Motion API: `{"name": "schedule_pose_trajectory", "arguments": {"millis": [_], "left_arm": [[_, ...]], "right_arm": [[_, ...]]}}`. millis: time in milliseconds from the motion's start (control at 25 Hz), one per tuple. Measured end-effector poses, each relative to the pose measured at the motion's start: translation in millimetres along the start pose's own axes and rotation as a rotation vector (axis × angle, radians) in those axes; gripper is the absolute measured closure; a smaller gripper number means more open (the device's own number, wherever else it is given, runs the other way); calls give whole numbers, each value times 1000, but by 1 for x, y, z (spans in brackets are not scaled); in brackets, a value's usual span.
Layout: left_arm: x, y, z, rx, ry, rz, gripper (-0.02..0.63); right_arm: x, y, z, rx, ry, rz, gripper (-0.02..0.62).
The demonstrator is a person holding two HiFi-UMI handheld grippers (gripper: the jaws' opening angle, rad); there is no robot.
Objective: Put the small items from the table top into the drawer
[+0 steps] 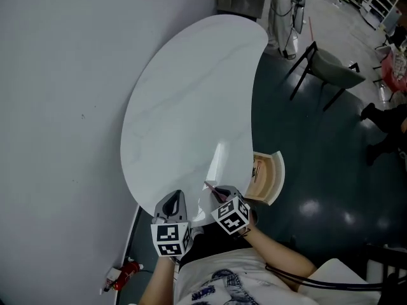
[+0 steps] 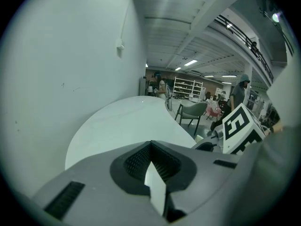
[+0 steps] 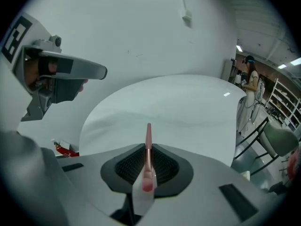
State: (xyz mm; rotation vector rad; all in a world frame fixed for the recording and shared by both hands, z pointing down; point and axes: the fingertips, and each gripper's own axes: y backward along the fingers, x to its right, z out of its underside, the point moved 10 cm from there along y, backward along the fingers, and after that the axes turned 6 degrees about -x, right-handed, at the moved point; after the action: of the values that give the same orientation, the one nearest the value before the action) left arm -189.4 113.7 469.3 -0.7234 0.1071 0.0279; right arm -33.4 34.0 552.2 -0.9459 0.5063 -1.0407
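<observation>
A slim pink pen [image 3: 148, 142] stands up between the jaws of my right gripper [image 3: 146, 160], which is shut on it and holds it clear of the white oval table [image 1: 191, 107]. In the head view the right gripper [image 1: 219, 194] hangs over the table's near edge, with the pen [image 1: 210, 187] poking out to its left. Just right of it the wooden drawer [image 1: 270, 176] stands open, with something small [image 1: 257, 170] inside. My left gripper [image 1: 173, 203] sits beside the right one; its jaws [image 2: 153, 166] are shut with nothing in them. No other small items show on the table top.
A pale wall [image 1: 57, 107] runs along the table's left side. A grey chair with black legs [image 1: 331, 68] stands beyond the table on the dark floor. A red object [image 1: 125, 273] lies on the floor at lower left. A person's dark legs [image 1: 385, 122] show at far right.
</observation>
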Motion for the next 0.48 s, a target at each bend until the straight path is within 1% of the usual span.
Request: {"name": "schedule_pose_trajectory", "arguments": {"millis": [240, 480], "left_arm": [[-10, 26, -7, 20, -84, 86, 586], [-10, 47, 1, 37, -159, 171, 586]], "right_arm": [[-29, 32, -2, 41, -106, 90, 535], [-56, 58, 10, 89, -198, 199, 535]]}}
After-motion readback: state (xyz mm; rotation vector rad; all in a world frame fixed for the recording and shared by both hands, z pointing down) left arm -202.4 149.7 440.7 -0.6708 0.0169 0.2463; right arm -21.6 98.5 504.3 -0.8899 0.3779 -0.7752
